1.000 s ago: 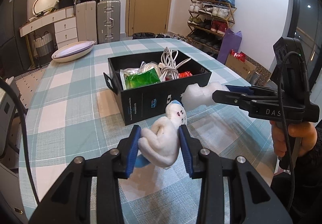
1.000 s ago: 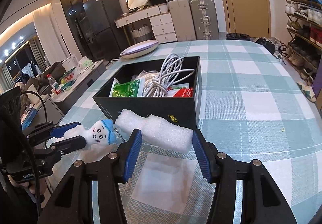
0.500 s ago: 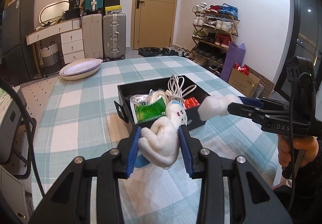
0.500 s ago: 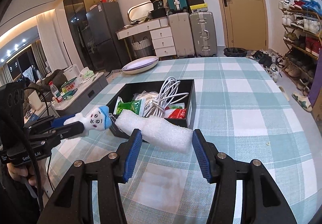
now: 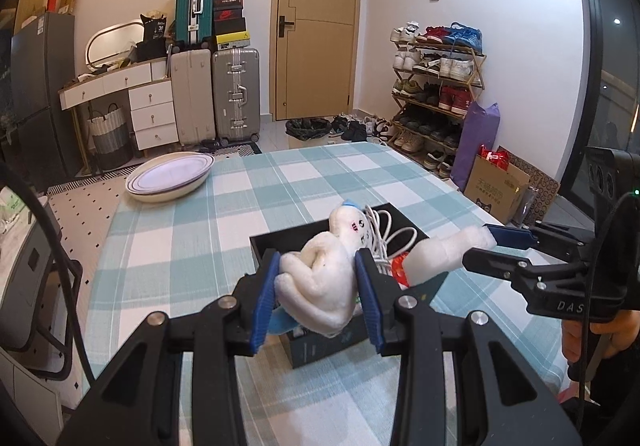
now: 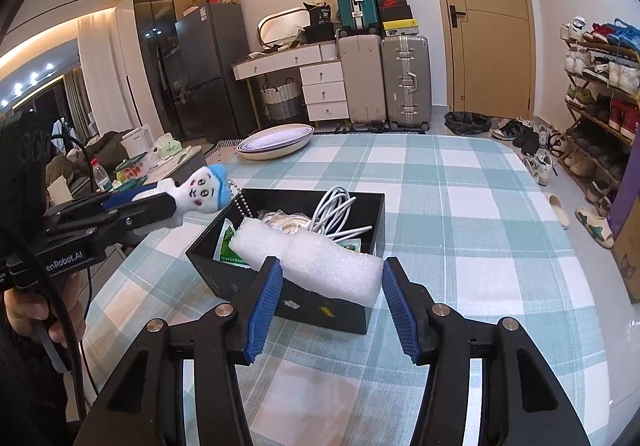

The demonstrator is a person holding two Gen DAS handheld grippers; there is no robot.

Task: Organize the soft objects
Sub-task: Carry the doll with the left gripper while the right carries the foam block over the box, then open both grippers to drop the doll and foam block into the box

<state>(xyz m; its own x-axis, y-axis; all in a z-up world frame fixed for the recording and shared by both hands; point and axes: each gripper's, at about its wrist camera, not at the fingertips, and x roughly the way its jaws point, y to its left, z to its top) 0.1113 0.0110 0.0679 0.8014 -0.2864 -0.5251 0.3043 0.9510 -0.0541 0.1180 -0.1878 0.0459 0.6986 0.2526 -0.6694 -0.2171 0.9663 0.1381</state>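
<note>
While both pieces hang over the black box [image 6: 288, 282], we have our left gripper [image 5: 318, 296] closed around the plush doll [image 5: 320, 286] at its body, and our right gripper [image 6: 330, 298] pinching the white foam block [image 6: 316, 262] near one end. Both look light and squashy, so mid-body holds suit; the right pad's contact seems slight.

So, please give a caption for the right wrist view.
Right gripper holds white foam above the black box; left gripper grips a plush doll.
</note>
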